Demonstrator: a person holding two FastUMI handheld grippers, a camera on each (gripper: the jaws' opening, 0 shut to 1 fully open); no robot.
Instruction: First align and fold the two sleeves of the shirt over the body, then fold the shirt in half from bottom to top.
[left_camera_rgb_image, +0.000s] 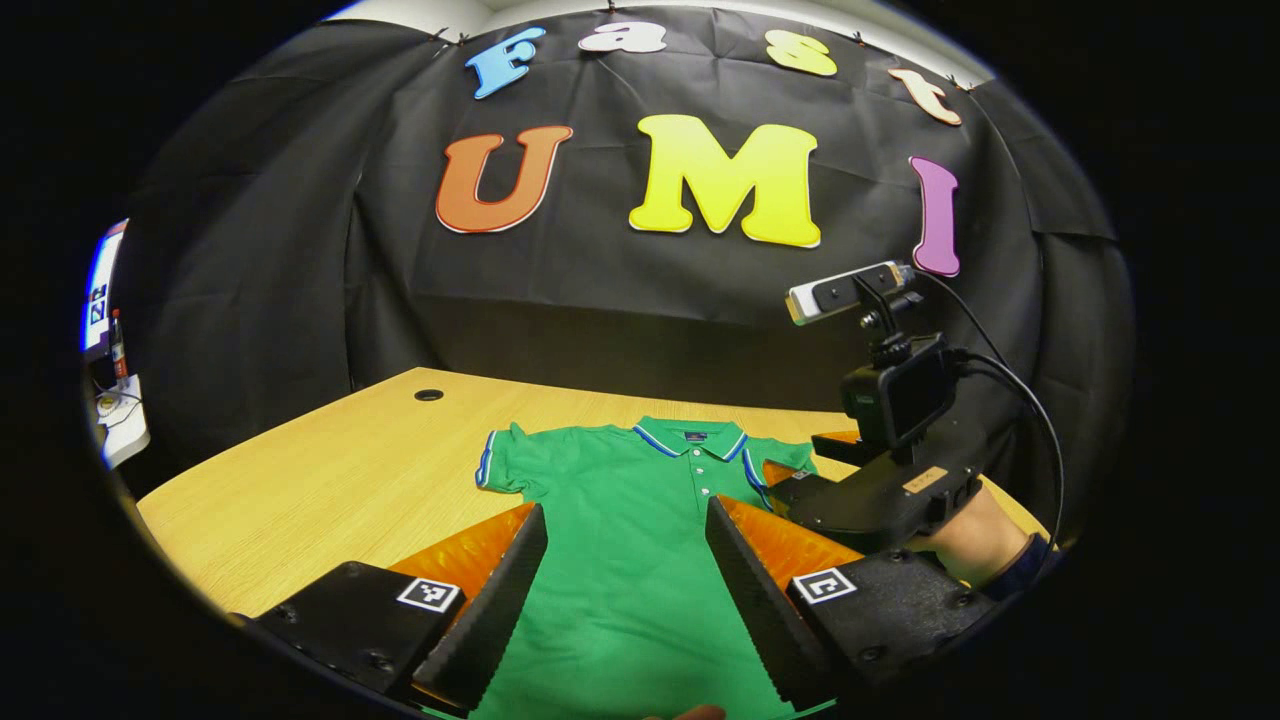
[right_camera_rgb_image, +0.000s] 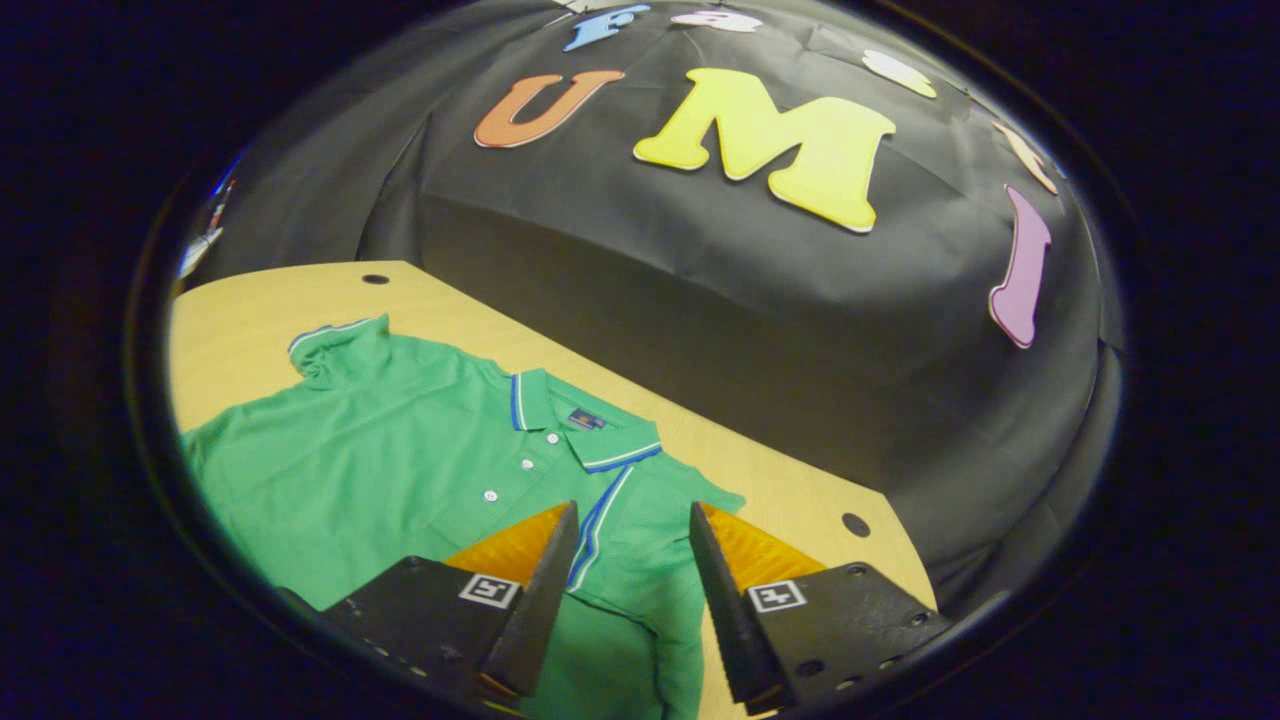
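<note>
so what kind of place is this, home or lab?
Most likely a lab data-collection booth, not a home: black cloth wall behind a bare wooden desk with cable holes, a green polo shirt laid flat, and a camera-fitted right gripper held in a hand.

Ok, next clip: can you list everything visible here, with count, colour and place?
polo shirt: one, green with blue and white trim, flat on the table, collar toward the wall; one sleeve already folded over the body.
table: one, light wood, with cable holes near the back corners.
booth wall: one, black cloth, behind the table.
left gripper: one, open, over the shirt's body.
right gripper: one, open, at the folded sleeve.
hand: one, holding the right gripper.
</note>
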